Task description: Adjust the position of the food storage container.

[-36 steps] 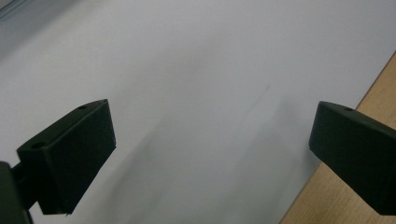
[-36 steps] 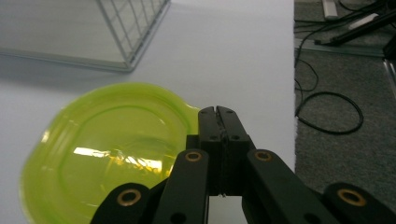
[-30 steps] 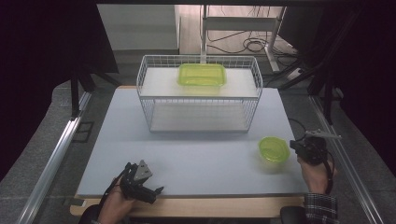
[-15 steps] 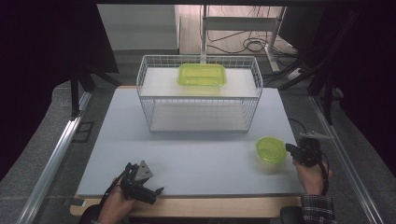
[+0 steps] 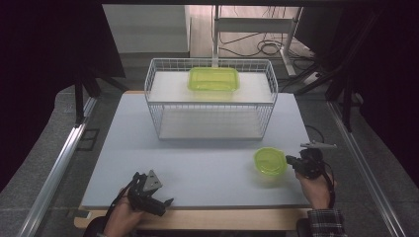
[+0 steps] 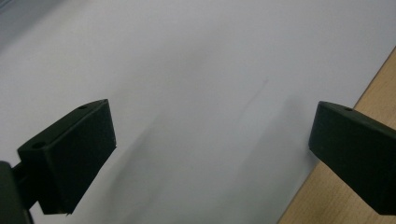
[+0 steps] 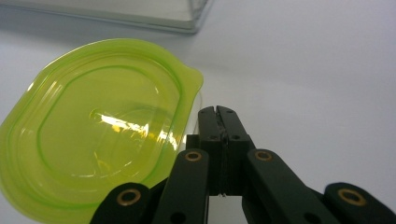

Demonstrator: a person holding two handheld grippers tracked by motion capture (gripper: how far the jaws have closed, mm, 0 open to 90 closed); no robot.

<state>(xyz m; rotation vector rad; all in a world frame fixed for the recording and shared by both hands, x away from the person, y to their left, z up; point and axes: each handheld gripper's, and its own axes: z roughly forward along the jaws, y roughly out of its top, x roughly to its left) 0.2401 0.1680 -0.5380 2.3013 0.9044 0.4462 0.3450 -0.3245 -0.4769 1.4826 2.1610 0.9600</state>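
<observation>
Round lid (image 5: 270, 161) lies on table (image 5: 207, 163), before wire basket (image 5: 211, 98).

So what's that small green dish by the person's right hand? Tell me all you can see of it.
The small green dish is a shallow round container of clear, glossy lime-green plastic, with a raised rim, a stepped floor and a small pointed tab on one side. It looks empty and sits upright on the pale table, in front of the wire basket. The right gripper, jaws shut together, is right beside the tab; whether it touches the rim I can't tell.
</observation>
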